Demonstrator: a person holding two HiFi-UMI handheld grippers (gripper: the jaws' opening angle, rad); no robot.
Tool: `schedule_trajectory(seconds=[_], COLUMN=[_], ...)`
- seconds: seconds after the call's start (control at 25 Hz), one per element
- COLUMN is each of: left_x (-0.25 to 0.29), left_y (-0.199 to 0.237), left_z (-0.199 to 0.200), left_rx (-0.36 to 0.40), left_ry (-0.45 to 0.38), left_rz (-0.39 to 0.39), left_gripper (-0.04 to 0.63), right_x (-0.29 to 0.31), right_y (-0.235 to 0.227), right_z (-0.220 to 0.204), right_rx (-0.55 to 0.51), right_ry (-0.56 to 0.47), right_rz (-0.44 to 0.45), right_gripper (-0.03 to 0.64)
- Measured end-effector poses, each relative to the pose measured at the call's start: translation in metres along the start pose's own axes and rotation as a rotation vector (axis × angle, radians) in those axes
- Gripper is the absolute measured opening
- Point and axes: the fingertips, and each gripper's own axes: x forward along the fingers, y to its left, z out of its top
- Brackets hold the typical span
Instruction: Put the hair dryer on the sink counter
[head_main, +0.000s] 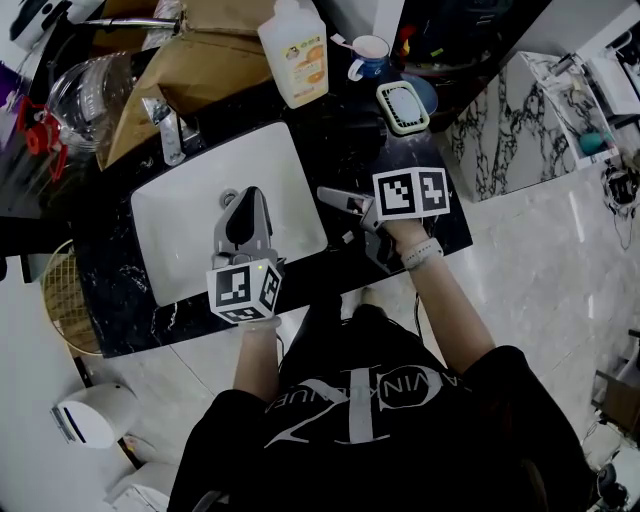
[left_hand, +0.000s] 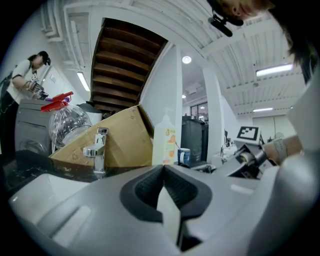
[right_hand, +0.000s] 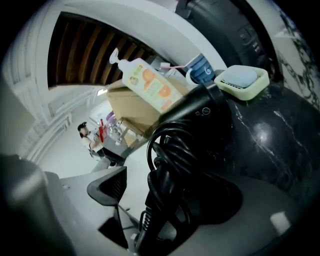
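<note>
The black hair dryer, its cord coiled round the handle, lies on the dark marble sink counter just right of the white basin. My right gripper stands round the dryer with its jaws wide. The left pad is clear of the cord, while the other pad is hidden behind the dryer. In the head view the right gripper sits at the counter's front edge, where the dryer barely shows against the black stone. My left gripper hovers over the basin, shut and empty.
A faucet stands at the basin's back left, in front of a cardboard box. A soap bottle, a mug and a green soap dish stand behind the dryer. A wire basket sits left of the counter.
</note>
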Motion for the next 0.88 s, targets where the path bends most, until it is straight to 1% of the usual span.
schedule_trajectory(seconds=[0.12,0.32,0.48,0.76,0.84,0.88], left_x=[-0.001,-0.001,0.001,0.004,0.003,0.003], left_y=[0.003,0.006,0.006,0.0,-0.001,-0.001], left_z=[0.001,0.002,0.001,-0.001,0.0,0.0], left_rx=[-0.001,-0.005,-0.009,-0.018,-0.014,-0.013], left_ry=[-0.004,-0.008,-0.005,0.002,0.002,0.001], left_rz=[0.002,0.002,0.0,-0.008,-0.008,-0.007], left_gripper=[0.0,0.0,0.0,0.0,0.0,0.0], right_x=[0.002,0.0,-0.008,-0.022,-0.028,-0.032], right_y=[0.002,0.001,0.0,0.001,0.0,0.0], right_z=[-0.009,-0.018,-0.019,-0.021,-0.019,-0.018], right_rx=[-0.077,-0.133,-0.128,-0.12,-0.14,-0.157], right_ry=[0.074,0.128,0.122,0.09,0.064,0.048], right_rz=[-0.029,-0.051,-0.056,-0.022,-0.027,-0.035], right_gripper=[0.439,0.44,0.439,0.43,0.389,0.353])
